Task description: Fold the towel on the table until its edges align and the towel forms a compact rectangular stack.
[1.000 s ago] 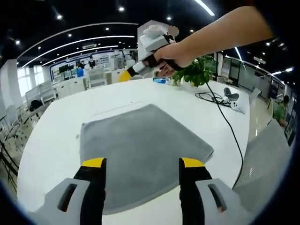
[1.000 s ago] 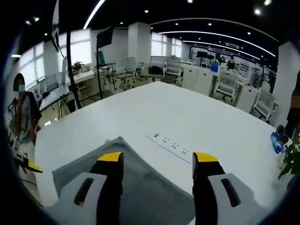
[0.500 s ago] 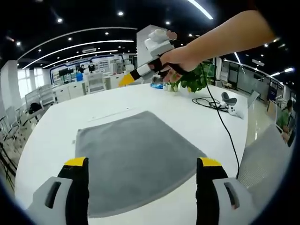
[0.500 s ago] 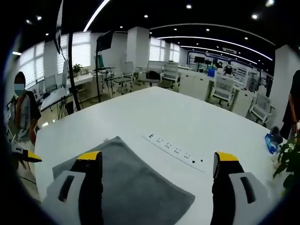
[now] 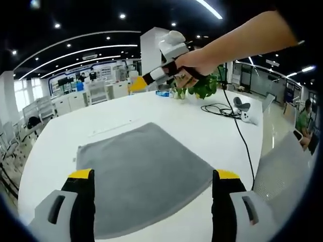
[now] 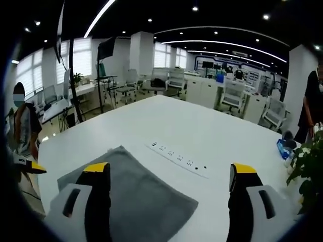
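Both yellow-tipped grippers, left (image 5: 150, 181) and right (image 6: 171, 174), have spread wide and lifted clear, leaving the grey rectangular towel (image 5: 139, 176) flat on the white table (image 5: 212, 126), seemingly folded.

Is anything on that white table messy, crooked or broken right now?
Nothing stands out. The grey towel lies flat and unfolded on the table; a black cable trails toward the edge, and the power strip sits flat. Both grippers are open, above it.

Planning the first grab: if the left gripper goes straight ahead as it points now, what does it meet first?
Most likely the grey towel, lying flat on the white table between the open left gripper tips; height above it is unclear.
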Motion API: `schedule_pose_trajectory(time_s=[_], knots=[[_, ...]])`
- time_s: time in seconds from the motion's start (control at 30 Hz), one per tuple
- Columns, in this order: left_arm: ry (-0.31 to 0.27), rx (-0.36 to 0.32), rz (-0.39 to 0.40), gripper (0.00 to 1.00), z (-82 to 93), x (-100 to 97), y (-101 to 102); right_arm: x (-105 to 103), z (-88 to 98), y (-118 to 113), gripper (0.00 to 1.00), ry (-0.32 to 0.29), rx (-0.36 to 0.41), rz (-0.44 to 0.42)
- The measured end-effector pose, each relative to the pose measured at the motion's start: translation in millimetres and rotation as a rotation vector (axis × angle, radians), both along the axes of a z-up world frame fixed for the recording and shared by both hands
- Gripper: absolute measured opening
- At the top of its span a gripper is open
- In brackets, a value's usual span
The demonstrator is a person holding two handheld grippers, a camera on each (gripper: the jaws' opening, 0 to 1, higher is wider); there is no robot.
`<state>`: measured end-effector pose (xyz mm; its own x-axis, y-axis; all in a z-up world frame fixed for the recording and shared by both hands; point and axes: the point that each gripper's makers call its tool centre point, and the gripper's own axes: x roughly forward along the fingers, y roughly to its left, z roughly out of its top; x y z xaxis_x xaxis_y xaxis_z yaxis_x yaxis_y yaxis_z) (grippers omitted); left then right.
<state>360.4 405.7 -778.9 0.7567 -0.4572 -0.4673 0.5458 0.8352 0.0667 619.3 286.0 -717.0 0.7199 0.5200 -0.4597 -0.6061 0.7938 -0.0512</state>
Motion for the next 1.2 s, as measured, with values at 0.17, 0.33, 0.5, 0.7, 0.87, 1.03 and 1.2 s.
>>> schedule_pose_trajectory(time_s=[0.17, 0.33, 0.5, 0.7, 0.87, 1.03, 1.2], knots=[[0.004, 0.007, -0.028, 0.99, 0.5, -1.9, -12.3, -10.1, 0.7, -19.5, 0.99, 0.002, 0.001, -0.034], [-0.003, 0.005, -0.047, 0.98, 4.8, -2.5, -26.7, -13.1, -3.3, -36.6, 0.98, 0.016, -0.002, -0.046], [-0.003, -0.014, -0.066, 0.98, 6.8, -2.7, -47.1, -9.7, -6.5, -56.2, 0.96, 0.017, 0.003, -0.060], [0.011, -0.006, -0.092, 0.97, 1.9, -1.4, -65.3, -11.2, -14.6, -68.1, 0.86, 0.021, -0.016, -0.048], [0.012, -0.016, -0.102, 0.92, 1.4, -2.1, -79.5, -12.9, -19.4, -70.9, 0.72, 0.001, -0.066, 0.005], [0.041, -0.005, -0.127, 0.85, -11.5, -8.7, -96.2, -13.0, -24.1, -71.1, 0.66, 0.002, -0.077, 0.030], [0.058, -0.014, -0.124, 0.80, -18.6, -13.3, -109.0, -10.9, -35.0, -73.9, 0.59, 0.017, -0.085, 0.055]])
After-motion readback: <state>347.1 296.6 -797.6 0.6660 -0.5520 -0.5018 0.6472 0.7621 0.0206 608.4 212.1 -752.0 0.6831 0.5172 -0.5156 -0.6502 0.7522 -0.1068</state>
